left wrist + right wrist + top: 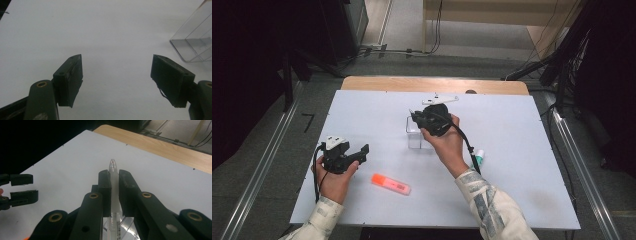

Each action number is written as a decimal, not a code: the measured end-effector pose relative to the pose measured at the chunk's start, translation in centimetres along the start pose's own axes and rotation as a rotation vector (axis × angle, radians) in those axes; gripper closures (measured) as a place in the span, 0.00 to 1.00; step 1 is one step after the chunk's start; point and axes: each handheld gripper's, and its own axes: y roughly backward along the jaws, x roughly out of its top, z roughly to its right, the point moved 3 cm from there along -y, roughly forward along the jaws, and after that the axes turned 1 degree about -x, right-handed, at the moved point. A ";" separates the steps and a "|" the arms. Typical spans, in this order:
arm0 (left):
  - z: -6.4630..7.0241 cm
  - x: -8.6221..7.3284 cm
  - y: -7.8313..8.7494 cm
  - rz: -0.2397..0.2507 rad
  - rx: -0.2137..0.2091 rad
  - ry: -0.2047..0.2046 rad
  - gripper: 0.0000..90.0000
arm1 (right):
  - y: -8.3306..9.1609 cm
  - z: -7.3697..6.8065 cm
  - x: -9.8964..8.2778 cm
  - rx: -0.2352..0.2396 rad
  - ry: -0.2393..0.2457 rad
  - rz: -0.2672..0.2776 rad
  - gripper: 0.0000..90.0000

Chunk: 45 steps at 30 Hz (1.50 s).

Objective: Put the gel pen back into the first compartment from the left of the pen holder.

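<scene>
My right gripper [114, 173] is shut on a clear-bodied pen [113, 165], whose tip sticks out past the jaws. In the high view this gripper [414, 118] hangs over a small clear plastic box [414, 138] near the table's middle. The box's rim [128, 223] lies just beneath the pen's lower end. My left gripper [116, 71] stands open with nothing between its pads, low over the white table top. It sits at the left [362, 153], pointing right toward the clear box [193, 42]. An orange highlighter [391, 184] lies on the table near the front.
A green-and-white marker [479, 156] lies to the right of my right forearm. The white sheet [522, 130] covers a wooden table whose far edge [432, 84] is bare. Dark stands and cables surround the table. The left gripper [21, 190] appears at the left of the right gripper view.
</scene>
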 end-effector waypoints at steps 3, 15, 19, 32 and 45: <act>0.0 0.0 0.0 0.000 -0.001 0.001 0.29 | -0.2 0.1 0.3 -0.002 -0.007 -0.003 0.88; 0.0 0.0 0.0 0.000 -0.001 0.001 0.29 | -1.5 0.6 1.3 -0.006 -0.030 0.000 0.88; 0.0 0.0 0.0 0.000 -0.003 0.001 0.29 | -1.9 0.4 1.8 -0.004 -0.032 -0.002 0.88; 0.0 0.1 0.0 0.002 -0.004 0.003 0.29 | -3.3 0.5 2.6 -0.013 -0.047 -0.003 0.88; -0.1 0.1 0.0 0.002 -0.007 0.002 0.29 | -4.3 0.9 3.7 -0.013 -0.067 0.003 0.88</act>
